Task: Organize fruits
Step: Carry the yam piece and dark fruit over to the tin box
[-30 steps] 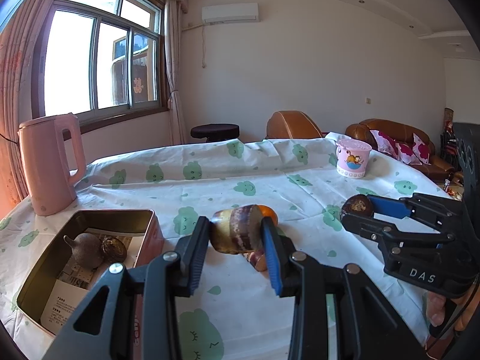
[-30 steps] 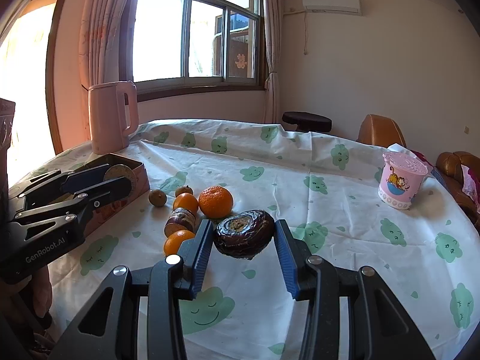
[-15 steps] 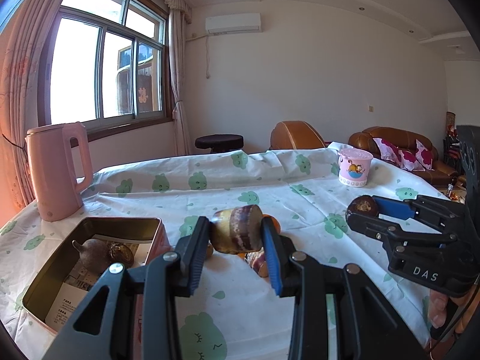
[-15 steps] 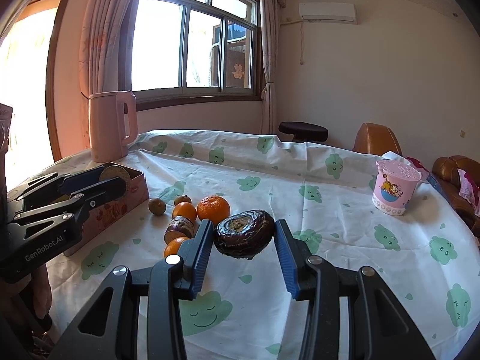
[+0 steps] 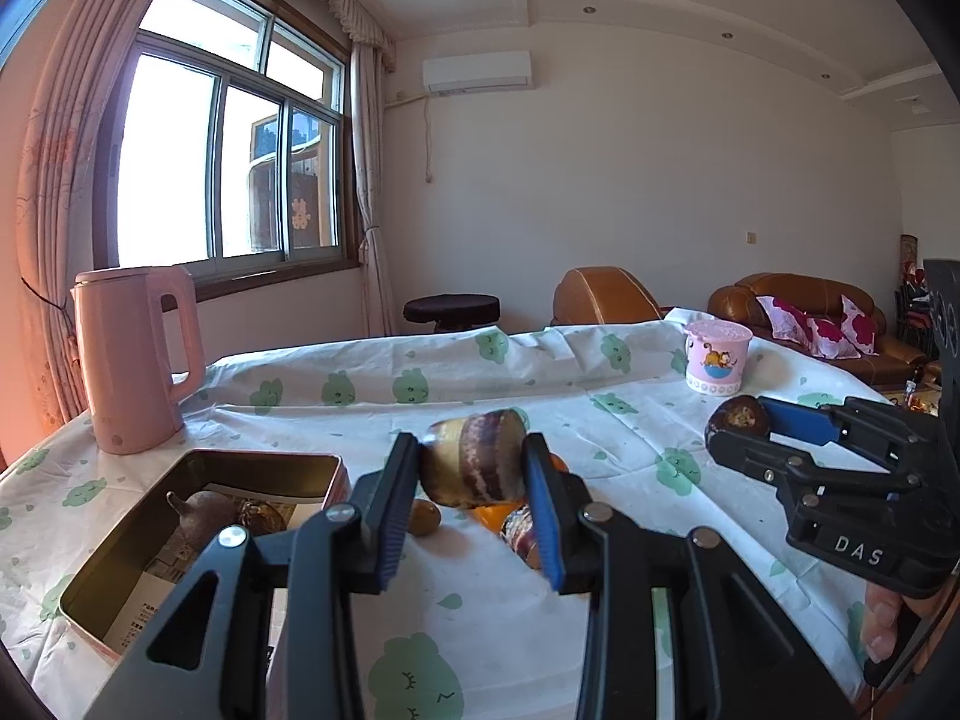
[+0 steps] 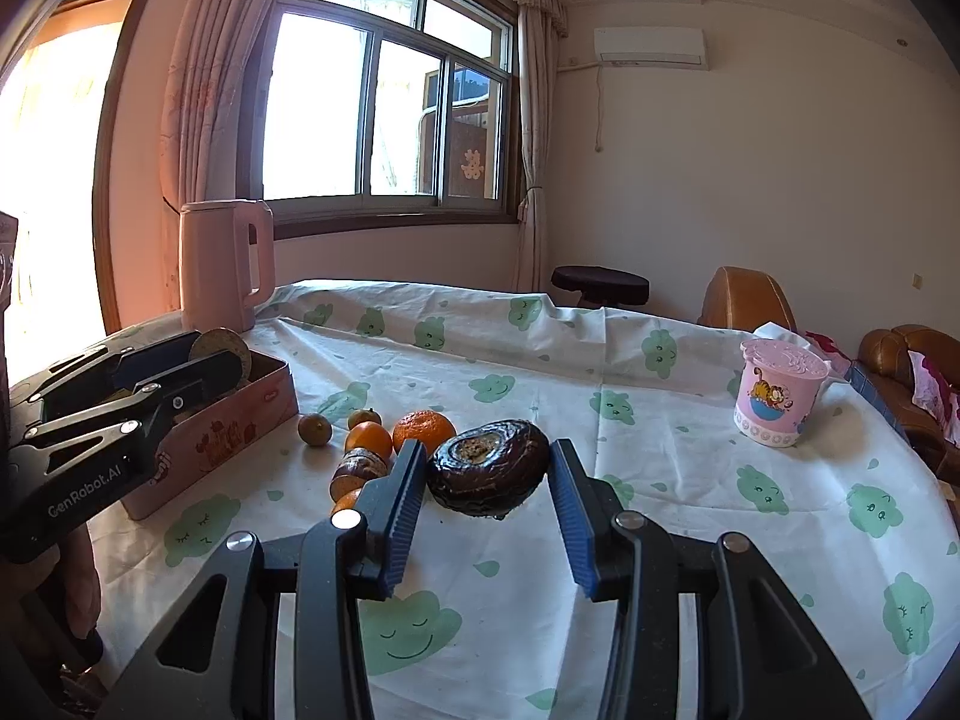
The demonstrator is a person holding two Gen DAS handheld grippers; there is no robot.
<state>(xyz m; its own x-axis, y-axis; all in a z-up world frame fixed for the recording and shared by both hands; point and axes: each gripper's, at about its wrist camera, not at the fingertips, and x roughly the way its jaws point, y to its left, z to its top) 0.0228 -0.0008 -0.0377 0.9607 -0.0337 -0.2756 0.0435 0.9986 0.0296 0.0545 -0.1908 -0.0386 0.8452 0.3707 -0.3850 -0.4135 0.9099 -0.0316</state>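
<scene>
My left gripper [image 5: 471,468] is shut on a purple and yellow striped fruit [image 5: 474,459], held above the table just right of the open tin box [image 5: 198,462]. The tin holds two dark fruits [image 5: 204,519]. My right gripper [image 6: 486,474] is shut on a dark brown wrinkled fruit [image 6: 489,474], held above the cloth. It also shows in the left wrist view [image 5: 735,420]. Several oranges [image 6: 423,429] and small fruits [image 6: 315,429] lie on the table beside the tin [image 6: 228,426]. The left gripper shows at the left of the right wrist view [image 6: 198,360].
A pink kettle [image 5: 132,360] stands at the table's far left corner. A pink cartoon cup [image 6: 780,399] stands at the far right. A white cloth with green prints [image 6: 660,480] covers the table. Brown sofas [image 5: 798,312] and a stool [image 5: 450,309] are beyond it.
Both grippers have risen and tilted up a little with their fruits still held. The left one has drifted slightly towards the tin box.
</scene>
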